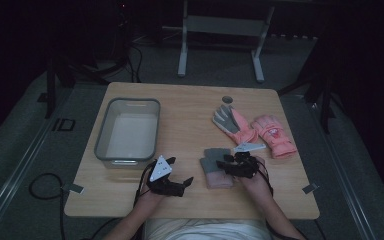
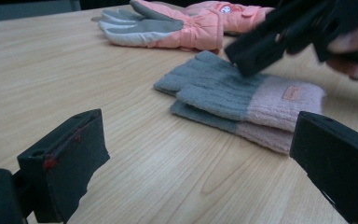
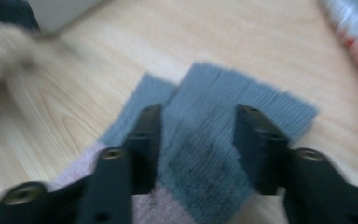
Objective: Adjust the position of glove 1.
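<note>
From above, you had your right gripper [image 1: 228, 165] down over the knit gloves [image 1: 215, 170], a grey and pink pair stacked at the near middle of the table [image 1: 190, 107]. Your left gripper [image 1: 180, 184] hung just left of them, holding nothing. A clear bin [image 1: 105, 130] sat to the far left, and two padded pink gloves [image 1: 255, 130] lay to the far right. It looked like you were about to pick up the knit pair.

In the left gripper view, your left jaws stood wide apart with only bare table between them. The knit gloves [image 2: 242, 98] lay past them, and your right gripper [image 2: 261, 46] was over the grey part.

In the right gripper view, your jaws sat apart on either side of the top glove [image 3: 200, 135], not yet squeezing it. The gloves lay long from near to far, grey tips pointing far and pink cuffs toward you. I think you next had to close the jaws on the cloth, then lift.
</note>
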`<action>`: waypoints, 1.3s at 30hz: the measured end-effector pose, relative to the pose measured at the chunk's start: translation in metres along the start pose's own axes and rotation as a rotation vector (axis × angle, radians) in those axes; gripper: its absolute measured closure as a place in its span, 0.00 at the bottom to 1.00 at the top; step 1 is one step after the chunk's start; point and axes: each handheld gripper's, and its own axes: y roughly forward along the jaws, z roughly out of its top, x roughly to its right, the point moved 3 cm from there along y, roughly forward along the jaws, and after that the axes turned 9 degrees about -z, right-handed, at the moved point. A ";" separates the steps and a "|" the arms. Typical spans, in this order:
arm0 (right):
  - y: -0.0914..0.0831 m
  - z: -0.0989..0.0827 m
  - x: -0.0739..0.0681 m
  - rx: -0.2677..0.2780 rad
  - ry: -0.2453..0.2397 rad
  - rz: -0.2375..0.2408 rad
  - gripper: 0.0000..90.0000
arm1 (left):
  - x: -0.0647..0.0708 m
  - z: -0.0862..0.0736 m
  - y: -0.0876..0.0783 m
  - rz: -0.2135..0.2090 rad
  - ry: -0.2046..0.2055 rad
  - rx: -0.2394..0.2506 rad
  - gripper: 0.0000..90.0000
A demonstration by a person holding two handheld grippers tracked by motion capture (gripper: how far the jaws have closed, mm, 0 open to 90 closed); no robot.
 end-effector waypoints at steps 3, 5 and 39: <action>-0.007 0.003 0.004 0.034 0.014 0.016 0.38 | 0.002 0.001 0.002 -0.010 0.012 -0.010 0.03; -0.010 0.003 0.011 0.038 0.028 0.098 0.23 | 0.006 0.008 0.004 -0.044 0.091 -0.015 0.04; 0.023 0.027 0.049 -0.015 -0.046 0.127 0.44 | 0.059 0.038 0.087 -0.371 0.448 -0.411 0.22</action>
